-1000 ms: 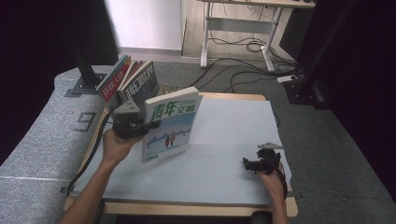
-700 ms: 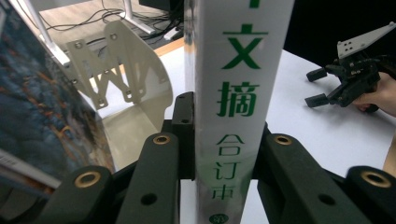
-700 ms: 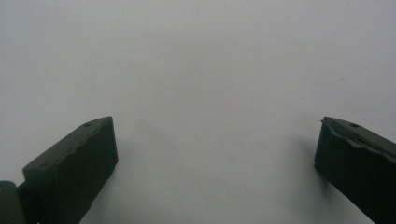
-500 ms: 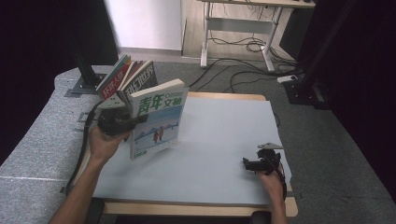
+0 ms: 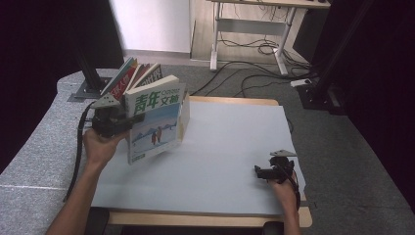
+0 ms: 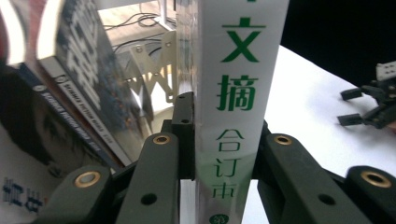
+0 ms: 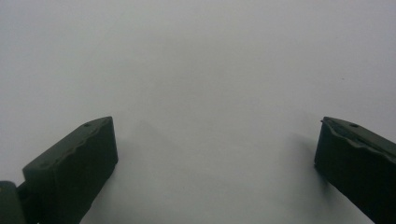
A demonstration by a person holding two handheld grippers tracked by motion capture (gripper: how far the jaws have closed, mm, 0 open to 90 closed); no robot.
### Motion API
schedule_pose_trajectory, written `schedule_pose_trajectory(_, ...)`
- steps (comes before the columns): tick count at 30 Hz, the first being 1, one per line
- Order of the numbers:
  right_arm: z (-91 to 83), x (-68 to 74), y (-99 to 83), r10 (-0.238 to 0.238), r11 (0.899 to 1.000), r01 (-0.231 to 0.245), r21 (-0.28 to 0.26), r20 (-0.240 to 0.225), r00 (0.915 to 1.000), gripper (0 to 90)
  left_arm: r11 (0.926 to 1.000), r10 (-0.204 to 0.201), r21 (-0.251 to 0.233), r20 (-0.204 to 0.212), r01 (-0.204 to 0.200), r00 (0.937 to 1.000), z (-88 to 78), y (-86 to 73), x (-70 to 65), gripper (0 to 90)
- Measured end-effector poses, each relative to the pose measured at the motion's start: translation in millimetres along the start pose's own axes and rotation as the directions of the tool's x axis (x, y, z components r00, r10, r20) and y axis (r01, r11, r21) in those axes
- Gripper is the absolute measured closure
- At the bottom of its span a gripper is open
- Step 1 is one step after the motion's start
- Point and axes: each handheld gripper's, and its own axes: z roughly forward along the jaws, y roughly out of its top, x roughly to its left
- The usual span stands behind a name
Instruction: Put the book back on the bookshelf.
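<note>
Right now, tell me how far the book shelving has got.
Done: several books lean together at the table's back left, by a metal bookend. In hand: the left gripper is shut on the spine of a thick volume with green Chinese characters, held upright just off the row. The right gripper rests open on the white table. Left, probably: setting this volume against the row and letting go.

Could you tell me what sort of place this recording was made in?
Probably a lab or office workroom: a covered table, a desk frame with loose cables behind, and black stands on grey carpet.
</note>
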Motion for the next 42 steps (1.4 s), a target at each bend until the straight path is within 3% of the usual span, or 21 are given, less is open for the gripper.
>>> schedule_pose_trajectory(15,0.0,-0.1,0.0,0.000,1.000,0.000,0.000,-0.001,1.0000,0.0,0.9996,-0.030,-0.003,-0.048,0.029,0.9984,17.2,8.2,3.3,74.5)
schedule_pose_trajectory(20,-0.1,-0.1,0.0,0.000,1.000,0.000,0.001,-0.001,1.0000,0.0,0.9979,-0.061,-0.022,-0.045,0.060,0.9971,22.5,11.4,5.4,74.5)
schedule_pose_trajectory(28,-0.1,-0.1,-0.1,0.001,1.000,-0.001,0.001,-0.001,1.0000,0.0,0.9963,-0.078,-0.040,-0.053,0.076,0.9955,31.7,17.5,4.2,74.5)
schedule_pose_trajectory(42,-0.1,0.0,-0.1,0.002,1.000,-0.002,0.001,-0.001,1.0000,0.0,0.9984,-0.046,-0.037,-0.094,0.042,0.9945,57.5,28.3,-5.2,74.4)
